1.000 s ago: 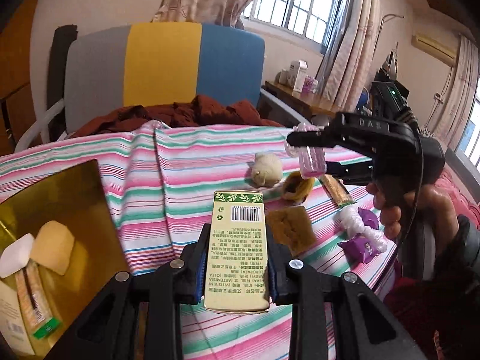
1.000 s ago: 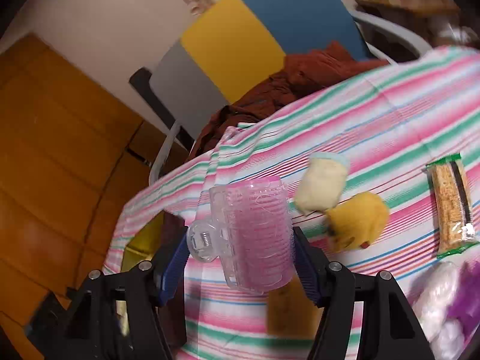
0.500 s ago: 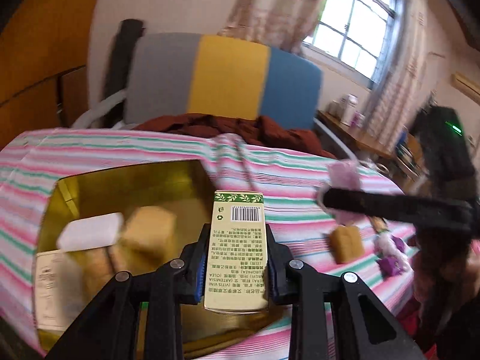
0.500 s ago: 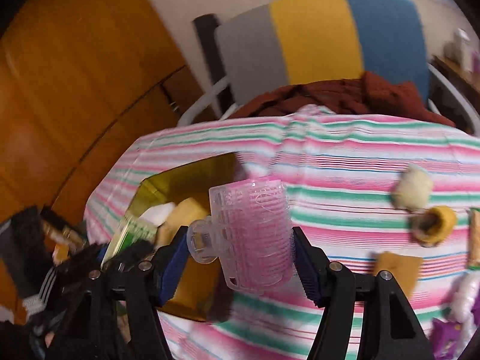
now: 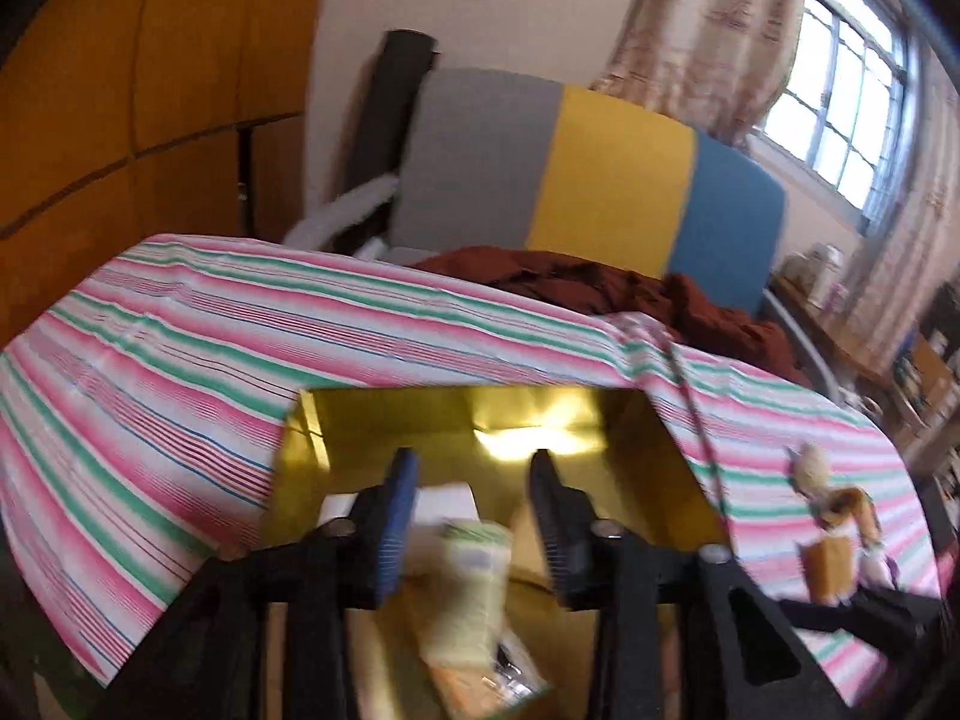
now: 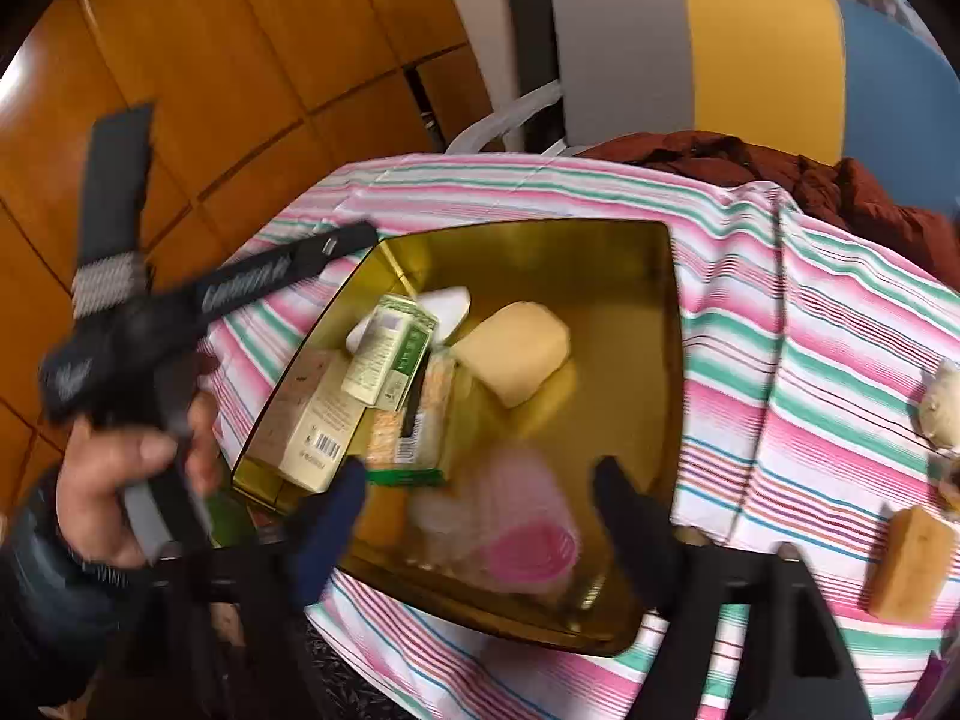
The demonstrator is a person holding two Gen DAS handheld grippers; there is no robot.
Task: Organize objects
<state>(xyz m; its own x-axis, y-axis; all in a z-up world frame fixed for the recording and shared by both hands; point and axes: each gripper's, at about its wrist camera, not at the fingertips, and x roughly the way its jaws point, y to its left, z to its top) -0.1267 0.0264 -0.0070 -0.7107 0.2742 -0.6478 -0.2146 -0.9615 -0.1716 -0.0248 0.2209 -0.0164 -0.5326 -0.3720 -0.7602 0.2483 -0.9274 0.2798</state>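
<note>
We hold the left gripper above the gold tray, jaws spread wide and gripping nothing. The green-and-cream carton lies loose below the gap, blurred in the left wrist view; the right wrist view shows it resting across a larger cream box at the tray's left side. Our left hand wraps the left gripper's handle, just outside the tray's left wall.

We hold the right gripper over the tray's near edge, jaws likewise wide apart and empty. The pink hair roller sits between and below the fingers, blurred; we cannot tell whether it touches the tray floor.

The tray also holds a packaged cereal bar, a pale yellow sponge-like block and a white piece behind the carton. The tray's right half and far corner are bare. The tray rests on a striped tablecloth, with open cloth on its left and far sides.

On the cloth to the right, well apart from the tray, lie a tan block and a cream plush item.
</note>
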